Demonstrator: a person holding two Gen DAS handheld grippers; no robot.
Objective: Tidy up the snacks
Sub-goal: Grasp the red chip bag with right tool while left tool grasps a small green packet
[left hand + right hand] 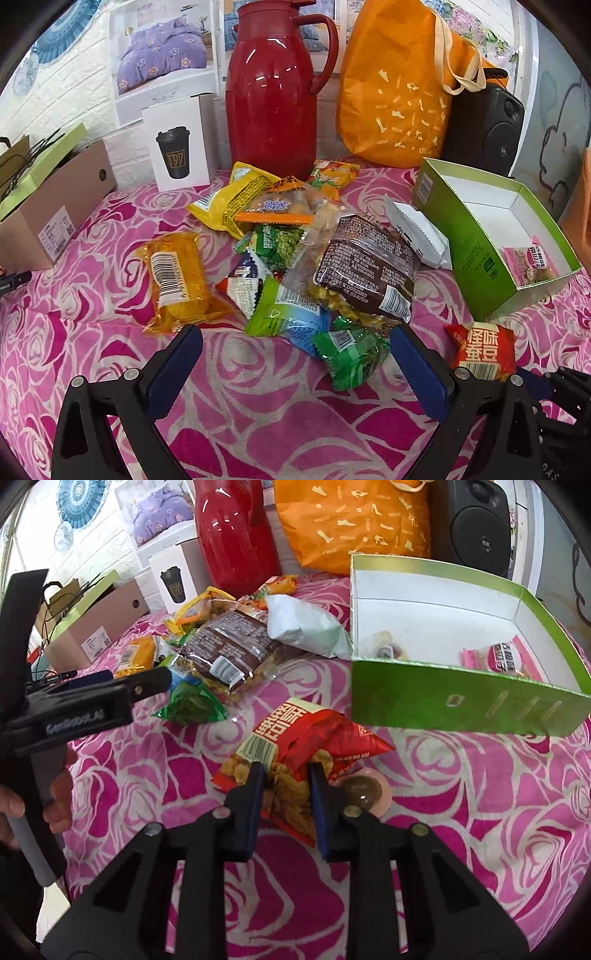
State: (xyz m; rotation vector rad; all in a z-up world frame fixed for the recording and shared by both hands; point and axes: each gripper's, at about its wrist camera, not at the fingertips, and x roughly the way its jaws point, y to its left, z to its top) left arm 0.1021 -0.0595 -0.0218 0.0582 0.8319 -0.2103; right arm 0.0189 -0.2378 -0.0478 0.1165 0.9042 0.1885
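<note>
The right gripper point(286, 771) pinches the near end of a red snack packet point(295, 738) that lies on the pink rose tablecloth point(461, 812), just in front of the green box point(461, 701). The left gripper point(295, 334) has its jaws spread wide and holds nothing, poised at the near edge of the heap of snacks point(295, 251), beside a green packet point(351, 354). Inside the box lies a pink packet point(498, 659) at the right and another small one point(386, 648) at the left; a red jug point(273, 88) and an orange bag point(402, 81) stand behind.

Bright, even light; strong fisheye distortion.
</note>
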